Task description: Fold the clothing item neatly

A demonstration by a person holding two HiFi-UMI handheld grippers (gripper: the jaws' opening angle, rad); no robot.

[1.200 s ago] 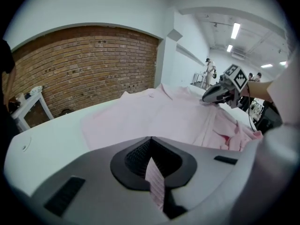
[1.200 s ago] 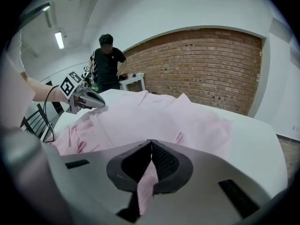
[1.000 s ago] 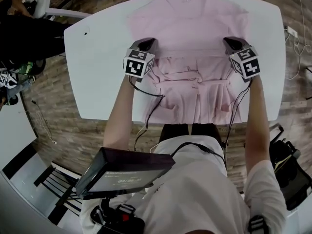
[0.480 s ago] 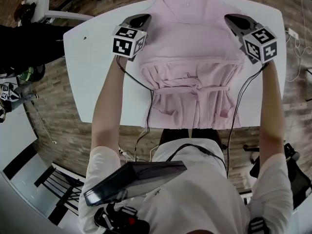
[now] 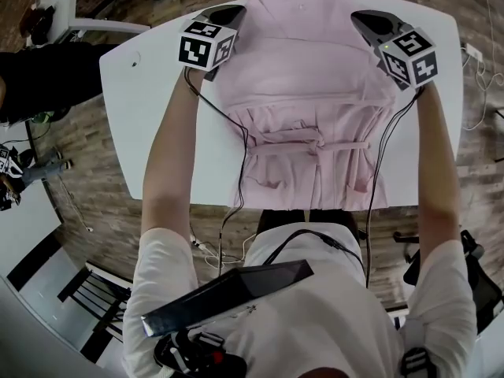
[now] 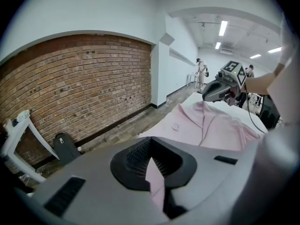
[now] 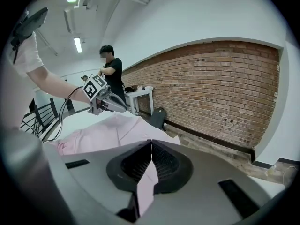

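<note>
Head view: pink dress (image 5: 307,93) lies flat on the white bench (image 5: 165,132) in the centre of the frame. Its collar is at the top and its hem is at the bench's near edge. A tied belt (image 5: 315,142) crosses the waist at mid-frame, with pleats bunched just above it.

My left claw (image 5: 227,12) is in the upper left, at the dress's shoulder corner, with its marker cube (image 5: 206,50) facing the camera. My right claw (image 5: 364,20) is in the upper right, at the other shoulder corner, cube (image 5: 409,57) up. Both arms are stretched out over the bench. Black cables (image 5: 236,132) trail back from the claws across the cloth.

Left gripper view: the left claw (image 6: 151,146) has its jaws together, pinching a strip of pink fabric that hangs out below the pads. The rest of the dress spreads across centre right, with the right claw at its far side.

Right gripper view: the right claw (image 7: 150,149) is the same, jaws closed on a pink fold. The left claw is visible centre left, with a person in black (image 7: 112,64) standing behind it. A brick wall (image 7: 211,88) fills the right side.

I can't tell which part of the dress each claw has.
</note>
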